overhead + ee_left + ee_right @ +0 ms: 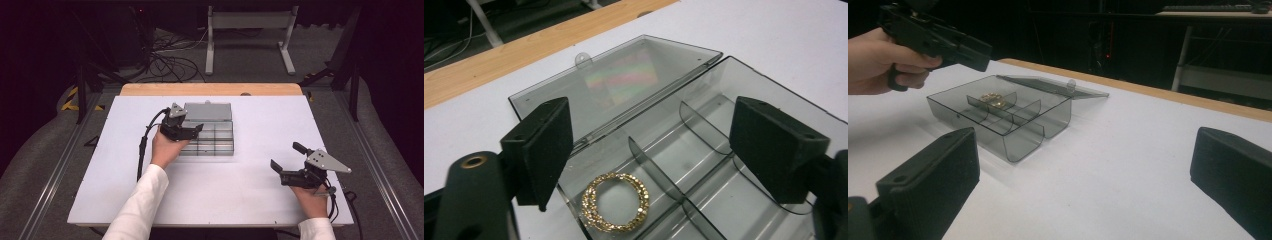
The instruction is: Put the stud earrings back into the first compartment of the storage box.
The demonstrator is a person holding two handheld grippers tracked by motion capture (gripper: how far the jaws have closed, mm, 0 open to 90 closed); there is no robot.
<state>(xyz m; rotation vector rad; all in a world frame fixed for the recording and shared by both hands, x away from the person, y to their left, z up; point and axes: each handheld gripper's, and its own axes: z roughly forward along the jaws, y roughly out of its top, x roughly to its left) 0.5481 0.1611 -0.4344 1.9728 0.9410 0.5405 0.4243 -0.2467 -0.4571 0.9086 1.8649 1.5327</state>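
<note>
The left gripper (196,131), fingers spread and empty, hangs over the open box (220,135) at the worktop's (260,190) middle, the bracelet (615,201) just below it in a left compartment, while the right gripper (286,157), also spread, sits well right.

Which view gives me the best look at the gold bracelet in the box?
The left gripper view: the bracelet lies close and sharp in a compartment of the open box. The right gripper view shows it small and far off, partly behind a divider. In the high view I cannot make it out.
</note>
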